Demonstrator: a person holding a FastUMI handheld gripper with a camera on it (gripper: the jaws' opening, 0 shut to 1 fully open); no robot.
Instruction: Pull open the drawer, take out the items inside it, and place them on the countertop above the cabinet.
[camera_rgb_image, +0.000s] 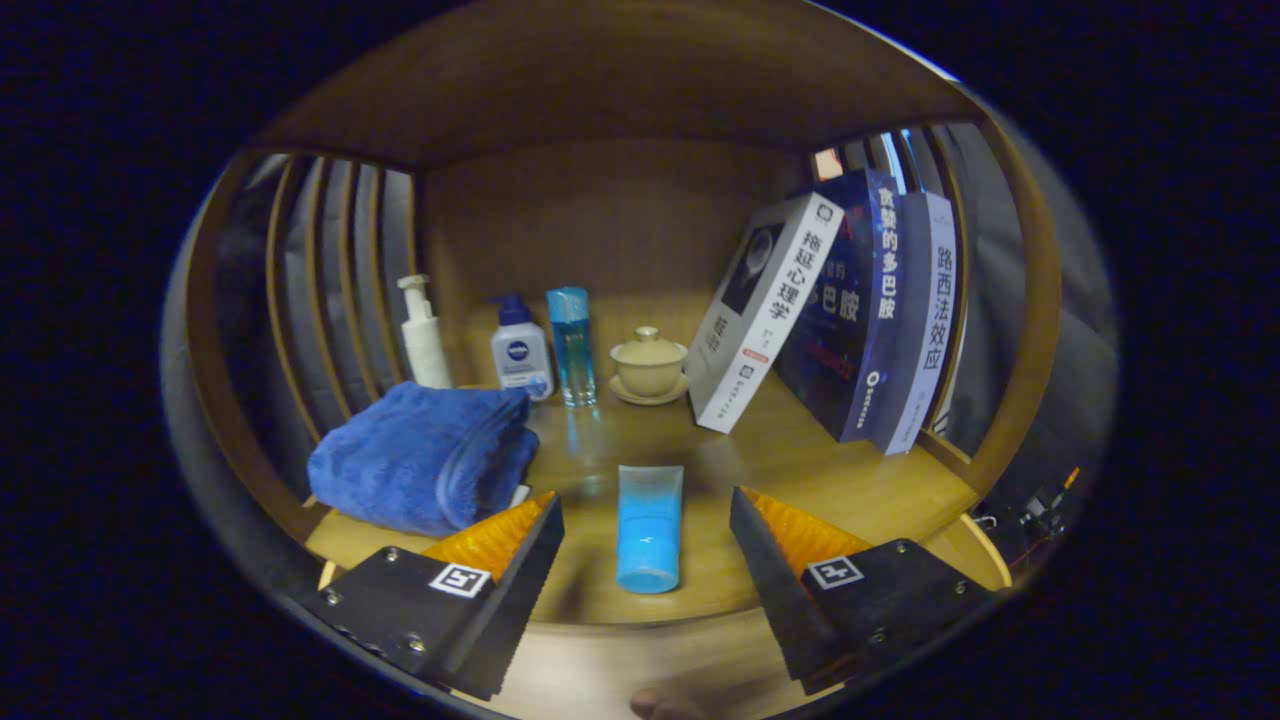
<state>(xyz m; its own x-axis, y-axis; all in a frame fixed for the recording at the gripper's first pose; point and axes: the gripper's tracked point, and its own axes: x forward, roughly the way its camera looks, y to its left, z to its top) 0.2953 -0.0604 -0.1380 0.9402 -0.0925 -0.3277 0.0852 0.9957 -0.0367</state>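
Tongs (647, 530) spread wide, nothing pinched. Fingers apart, neither touching anything visible.

Light blue plastic squeeze tube (649, 527) lies flat on the wooden countertop (800, 470), in the gap between the two fingers, clear of both. Cap end points back toward the tongs, crimped end points away.

Folded blue terry towel (425, 455) sits just ahead of the left finger, on the counter's left side; its near edge looks very close to that fingertip, contact can't be told.

Beyond the fingers, along the back of the wooden shelf bay:
- white pump bottle (423, 335), far left, upright
- small white bottle with dark blue cap (521, 350), just beside it, partly behind the towel
- tall clear blue glass bottle (571, 345), upright, next in the row
- cream ceramic lidded cup on a saucer (649, 365), straight ahead past the tube

Ahead and right of the right finger: three books (850, 310), one white, one dark blue, one pale, leaning against the slatted wooden side wall (1000, 300).

Fingertip of a person (660, 706) shows below, behind the tongs.
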